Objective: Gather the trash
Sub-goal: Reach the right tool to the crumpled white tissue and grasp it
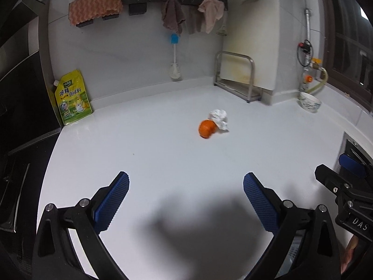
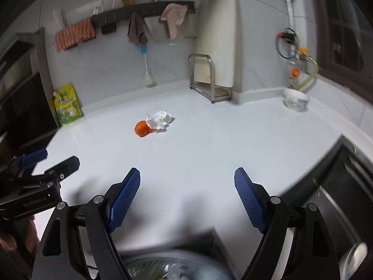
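Note:
An orange peel lies on the white counter, touching a crumpled white tissue just behind it on the right. Both also show in the right wrist view: the peel and the tissue. My left gripper is open and empty, well short of the trash. My right gripper is open and empty, near the counter's front edge. Each gripper shows in the other's view: the right one and the left one. A round bin lies blurred below the right gripper.
A yellow seasoning pouch leans at the left by the black stove. A metal rack stands at the back. A patterned bowl sits at the right. A brush and cloths hang on the wall.

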Demonstrator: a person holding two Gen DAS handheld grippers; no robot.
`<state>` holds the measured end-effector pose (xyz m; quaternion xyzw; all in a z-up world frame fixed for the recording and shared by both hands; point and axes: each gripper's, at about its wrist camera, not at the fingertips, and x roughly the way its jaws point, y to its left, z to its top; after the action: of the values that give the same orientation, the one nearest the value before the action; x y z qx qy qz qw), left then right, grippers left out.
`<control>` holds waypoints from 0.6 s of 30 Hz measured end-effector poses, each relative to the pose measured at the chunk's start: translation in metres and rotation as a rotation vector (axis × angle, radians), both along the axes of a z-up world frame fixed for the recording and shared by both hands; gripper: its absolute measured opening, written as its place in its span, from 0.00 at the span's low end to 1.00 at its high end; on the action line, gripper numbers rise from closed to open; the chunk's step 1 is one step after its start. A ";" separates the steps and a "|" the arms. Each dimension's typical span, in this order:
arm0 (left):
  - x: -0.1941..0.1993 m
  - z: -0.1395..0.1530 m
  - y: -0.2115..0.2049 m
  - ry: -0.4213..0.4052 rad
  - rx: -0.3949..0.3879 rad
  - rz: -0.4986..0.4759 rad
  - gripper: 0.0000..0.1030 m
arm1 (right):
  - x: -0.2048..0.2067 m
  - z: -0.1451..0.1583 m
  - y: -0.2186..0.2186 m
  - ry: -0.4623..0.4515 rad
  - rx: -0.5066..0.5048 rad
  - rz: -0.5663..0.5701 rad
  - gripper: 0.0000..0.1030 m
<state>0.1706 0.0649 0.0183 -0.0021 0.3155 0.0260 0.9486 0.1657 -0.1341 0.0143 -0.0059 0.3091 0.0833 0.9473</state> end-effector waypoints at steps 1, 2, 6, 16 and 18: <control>0.009 -0.001 0.003 0.006 0.001 0.010 0.94 | 0.013 -0.001 0.007 0.000 -0.027 0.008 0.77; 0.016 -0.002 0.006 0.010 0.003 0.017 0.94 | 0.024 -0.002 0.013 0.006 -0.045 0.018 0.77; 0.048 -0.012 0.017 0.028 0.024 0.044 0.94 | 0.068 -0.013 0.031 0.075 -0.056 0.064 0.77; 0.105 -0.039 0.037 0.092 -0.010 0.078 0.94 | 0.171 -0.030 0.057 0.197 -0.001 0.093 0.77; 0.110 -0.042 0.039 0.105 -0.022 0.077 0.94 | 0.185 -0.036 0.062 0.219 0.002 0.108 0.77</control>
<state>0.2805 0.1038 -0.0240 -0.0235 0.3649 0.0591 0.9289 0.3506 -0.0717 -0.0220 -0.0126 0.4097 0.1345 0.9022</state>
